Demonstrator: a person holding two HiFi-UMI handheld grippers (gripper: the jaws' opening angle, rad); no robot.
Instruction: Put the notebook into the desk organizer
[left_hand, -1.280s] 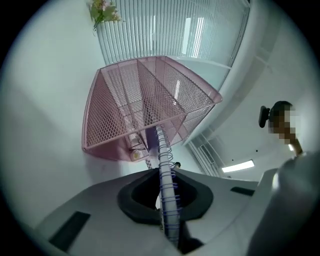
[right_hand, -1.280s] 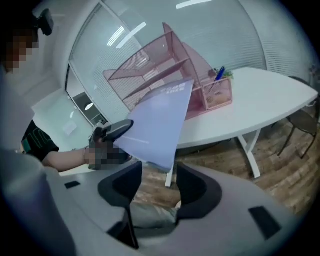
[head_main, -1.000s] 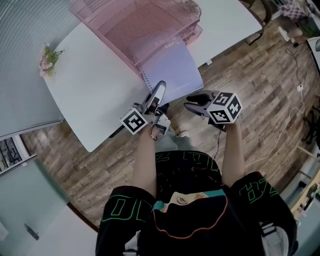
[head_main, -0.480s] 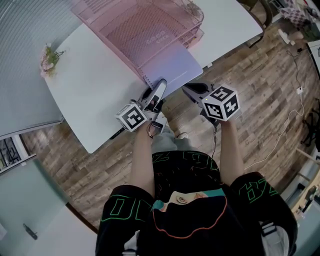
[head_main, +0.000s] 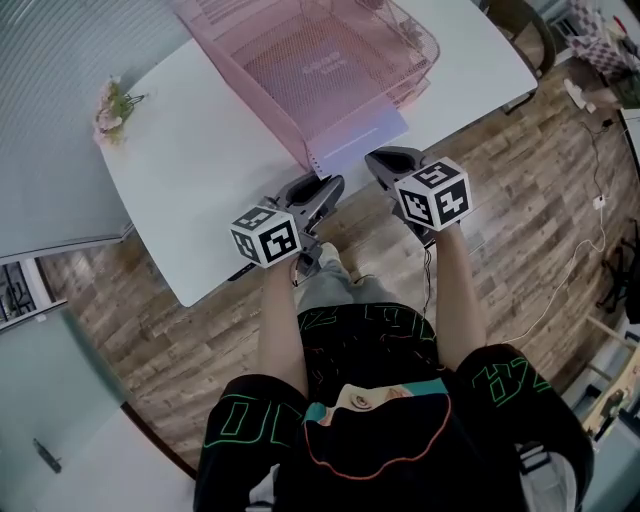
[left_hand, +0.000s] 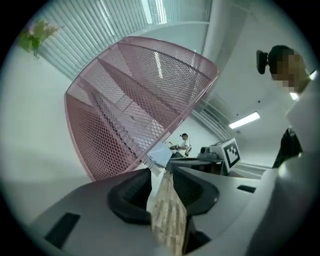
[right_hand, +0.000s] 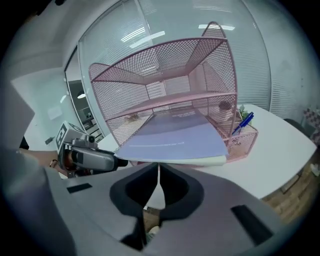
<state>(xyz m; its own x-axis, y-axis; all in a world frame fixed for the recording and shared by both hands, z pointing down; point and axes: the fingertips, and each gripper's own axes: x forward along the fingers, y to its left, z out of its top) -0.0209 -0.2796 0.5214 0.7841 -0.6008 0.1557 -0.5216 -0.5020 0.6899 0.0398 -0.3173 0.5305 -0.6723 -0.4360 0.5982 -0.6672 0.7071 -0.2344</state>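
- Two grippers sit at the near edge of the table (head_main: 190, 170). The right gripper (right_hand: 159, 171) has just closed its jaws, tips together on nothing, just below the notebook's near edge.
- The left gripper (left_hand: 161, 172), at the right one's 9 o'clock, has its jaws apart, just drawn in slightly, with only floor (left_hand: 170, 220) between them.
- The notebook (right_hand: 175, 140) has a lavender cover and cream page edges. It lies flat in the bottom tier of the pink mesh organizer (right_hand: 165, 65), near end sticking out.
- Only the right gripper view shows a blue pen (right_hand: 243, 122) at the notebook's 3 o'clock; only the head view shows the binding holes (head_main: 313, 160).
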